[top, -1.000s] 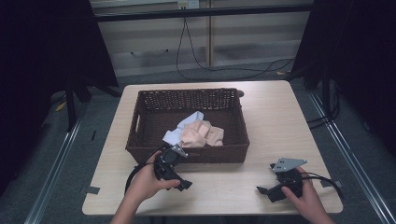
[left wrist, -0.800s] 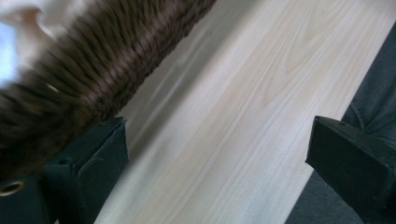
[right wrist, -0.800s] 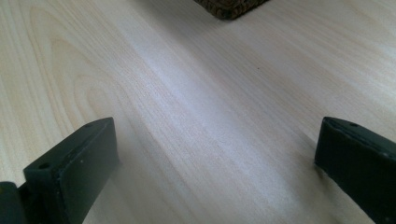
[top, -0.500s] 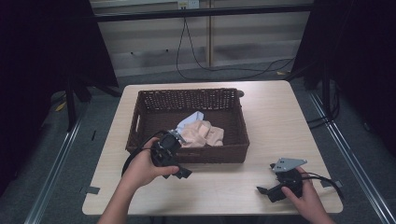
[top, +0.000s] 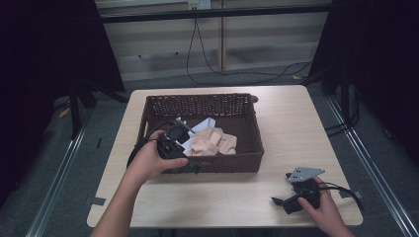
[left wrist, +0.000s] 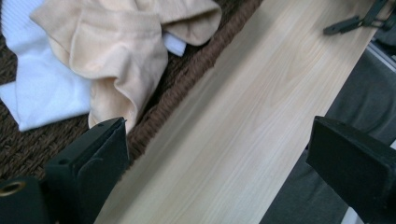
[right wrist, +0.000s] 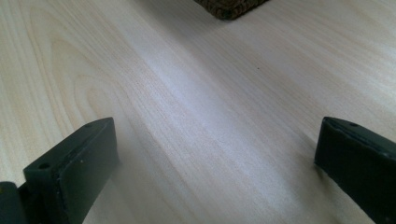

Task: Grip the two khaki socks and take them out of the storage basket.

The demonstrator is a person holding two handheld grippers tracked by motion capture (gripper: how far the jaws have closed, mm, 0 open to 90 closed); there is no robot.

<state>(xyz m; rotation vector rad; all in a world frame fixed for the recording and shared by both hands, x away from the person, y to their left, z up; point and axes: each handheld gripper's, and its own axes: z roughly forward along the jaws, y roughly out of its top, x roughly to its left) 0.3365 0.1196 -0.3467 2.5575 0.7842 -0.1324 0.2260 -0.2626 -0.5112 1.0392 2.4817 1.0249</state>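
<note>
Pale counter (top: pixel 276 118) carries my basket (top: pixel 249 126); socks (top: pixel 213 143) remain inside, ungrasped; left hand-held gripper (top: pixel 184 132) spread above them, right hand-held gripper (top: pixel 279 203) spread, idle.

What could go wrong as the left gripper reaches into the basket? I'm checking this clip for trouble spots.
1. The left gripper, jaws open, sits over the basket's near wall and could catch the weave.
2. The peach cloth lies tangled over the white cloth; closing there may lift both.
</note>
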